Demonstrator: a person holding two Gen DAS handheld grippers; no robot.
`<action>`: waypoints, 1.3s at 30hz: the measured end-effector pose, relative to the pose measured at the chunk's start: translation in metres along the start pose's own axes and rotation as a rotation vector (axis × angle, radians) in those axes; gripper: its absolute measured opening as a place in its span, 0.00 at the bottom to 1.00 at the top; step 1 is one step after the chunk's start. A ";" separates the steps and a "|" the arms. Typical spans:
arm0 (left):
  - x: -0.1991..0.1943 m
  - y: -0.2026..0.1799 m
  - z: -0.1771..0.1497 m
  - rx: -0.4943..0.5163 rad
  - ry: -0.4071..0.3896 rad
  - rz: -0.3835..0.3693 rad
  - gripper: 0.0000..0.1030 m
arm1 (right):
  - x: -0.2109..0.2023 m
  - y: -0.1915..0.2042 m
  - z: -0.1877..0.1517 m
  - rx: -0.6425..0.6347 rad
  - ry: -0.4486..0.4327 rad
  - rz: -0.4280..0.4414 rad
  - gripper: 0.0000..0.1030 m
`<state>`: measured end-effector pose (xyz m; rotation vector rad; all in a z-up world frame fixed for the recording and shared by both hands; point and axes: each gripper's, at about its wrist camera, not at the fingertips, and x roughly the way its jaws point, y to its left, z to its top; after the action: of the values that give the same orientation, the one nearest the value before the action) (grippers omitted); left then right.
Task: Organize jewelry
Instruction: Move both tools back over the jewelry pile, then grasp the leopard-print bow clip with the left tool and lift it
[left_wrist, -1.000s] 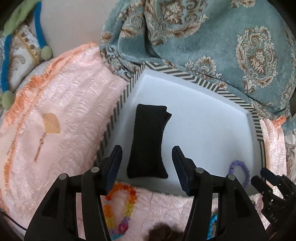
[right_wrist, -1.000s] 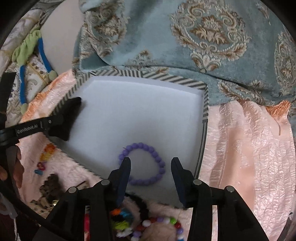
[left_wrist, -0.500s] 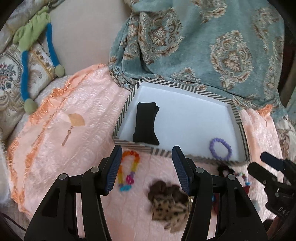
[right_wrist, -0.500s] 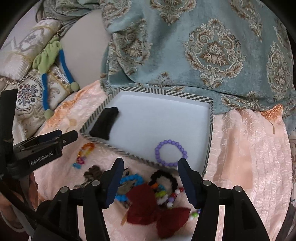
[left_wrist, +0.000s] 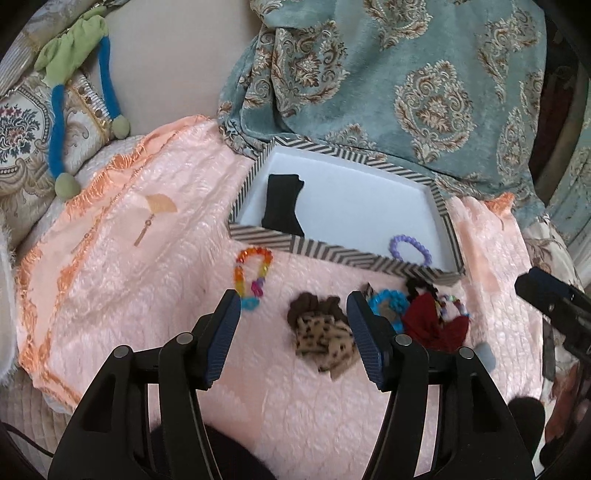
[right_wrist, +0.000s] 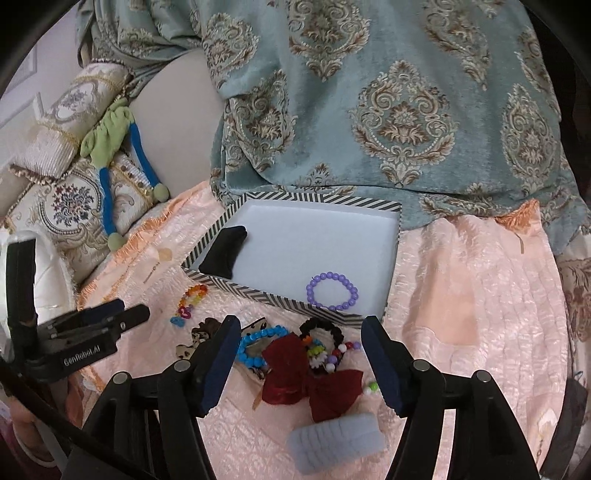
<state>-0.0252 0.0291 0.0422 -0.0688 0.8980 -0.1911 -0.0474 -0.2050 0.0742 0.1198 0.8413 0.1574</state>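
Grippers, left (left_wrist: 291, 314) and right (right_wrist: 301, 345), both spread and empty, hover above loose jewelry on pink bedspread (right_wrist: 461, 295); striped tray (right_wrist: 280, 295) holds purple bead bracelet (right_wrist: 332, 291) and black pad (right_wrist: 225, 251).

Before my claws, the tray (right_wrist: 280, 293) holds a pouch (right_wrist: 223, 253) at its left and a bracelet (right_wrist: 331, 291) at its right; hair ties, I think, (right_wrist: 314, 354) lie heaped on the bedspread (right_wrist: 461, 295) nearer me.

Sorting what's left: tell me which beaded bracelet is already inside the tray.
The purple bracelet, lying in the striped tray at its near right corner. The rainbow and blue bracelets lie outside on the pink cloth.
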 end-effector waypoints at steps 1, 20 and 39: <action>-0.002 -0.001 -0.003 0.000 0.001 -0.006 0.59 | -0.002 -0.002 -0.001 0.003 -0.002 0.002 0.63; 0.029 -0.030 -0.038 0.114 0.091 -0.060 0.59 | 0.064 -0.006 -0.049 -0.118 0.211 0.017 0.53; 0.062 -0.039 -0.039 0.144 0.154 -0.127 0.06 | 0.076 -0.024 -0.049 -0.106 0.218 0.050 0.06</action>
<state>-0.0237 -0.0206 -0.0244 0.0228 1.0320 -0.3826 -0.0321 -0.2119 -0.0180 0.0237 1.0451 0.2649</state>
